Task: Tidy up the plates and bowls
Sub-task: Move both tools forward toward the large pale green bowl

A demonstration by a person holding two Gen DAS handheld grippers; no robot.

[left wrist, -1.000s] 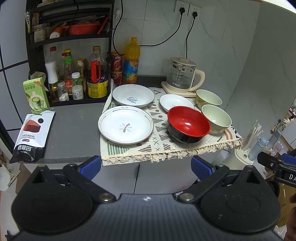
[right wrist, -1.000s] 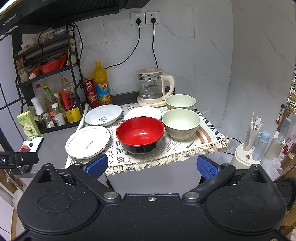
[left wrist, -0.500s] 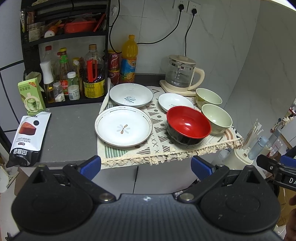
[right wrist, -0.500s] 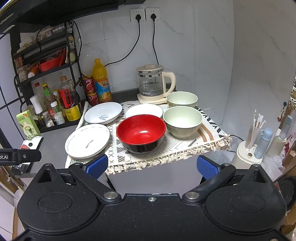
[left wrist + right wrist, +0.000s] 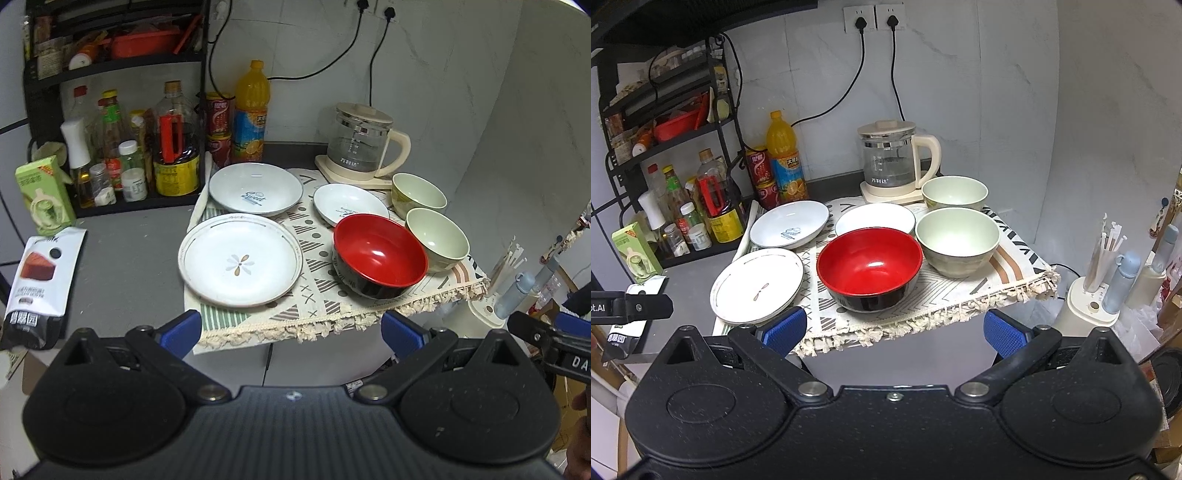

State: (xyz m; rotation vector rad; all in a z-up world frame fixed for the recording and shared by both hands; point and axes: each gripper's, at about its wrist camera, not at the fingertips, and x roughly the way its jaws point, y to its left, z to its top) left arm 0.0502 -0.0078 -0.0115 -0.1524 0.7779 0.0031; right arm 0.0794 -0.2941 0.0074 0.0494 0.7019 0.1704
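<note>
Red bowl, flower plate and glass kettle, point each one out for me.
red bowl (image 5: 868, 260), right wrist view, on its red inner floor
flower plate (image 5: 240, 264), left wrist view, on the flower at its centre
glass kettle (image 5: 888, 162), right wrist view, on its clear glass body

Three white plates (image 5: 240, 262), three bowls (image 5: 380, 254), unstacked

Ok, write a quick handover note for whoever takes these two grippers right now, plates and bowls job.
Left gripper: open, empty, short of the mat's front edge.
Right gripper: open, empty, also short of the mat.
On the patterned mat: flower plate front left, blue-script plate behind it, small white dish mid-back, red bowl front, two green bowls at right, one behind the other.
Done: nothing stacked.
Left: stack plates together, nest bowls together.
</note>
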